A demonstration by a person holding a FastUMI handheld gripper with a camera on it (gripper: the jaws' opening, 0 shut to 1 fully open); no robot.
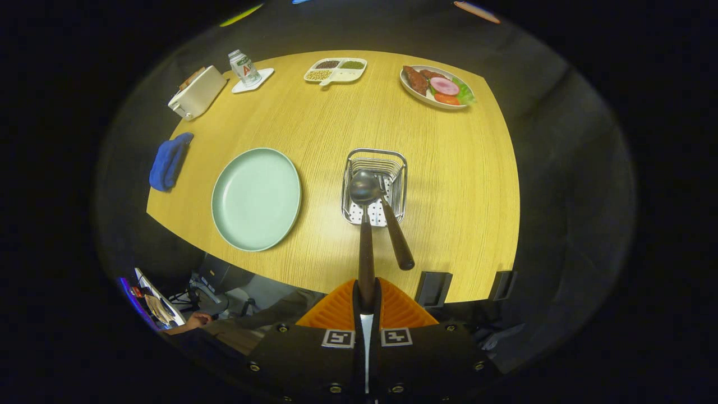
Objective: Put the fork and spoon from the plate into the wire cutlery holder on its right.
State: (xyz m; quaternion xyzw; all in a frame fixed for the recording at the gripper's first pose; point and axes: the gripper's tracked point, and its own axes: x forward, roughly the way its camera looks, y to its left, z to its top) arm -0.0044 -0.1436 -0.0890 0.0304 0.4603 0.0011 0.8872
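Observation:
My gripper [367, 300] is shut on the dark wooden handle of the spoon [364, 224], its orange fingers [334, 308] pressed on both sides. The spoon's metal bowl hangs over the wire cutlery holder [374, 160], which stands on the wooden table ahead of the fingers. The fork [392, 224] leans in the holder, tines down inside, its dark handle sticking out toward me just right of the spoon. The pale green plate [256, 197] lies to the left of the holder with nothing on it.
A blue cloth [168, 160] lies at the table's left edge. At the far side stand a white toaster [196, 92], a bottle [243, 67] on a coaster, a divided tray [335, 70] of beans and a food plate [437, 87]. A person's hand [193, 322] rests below the table's near edge.

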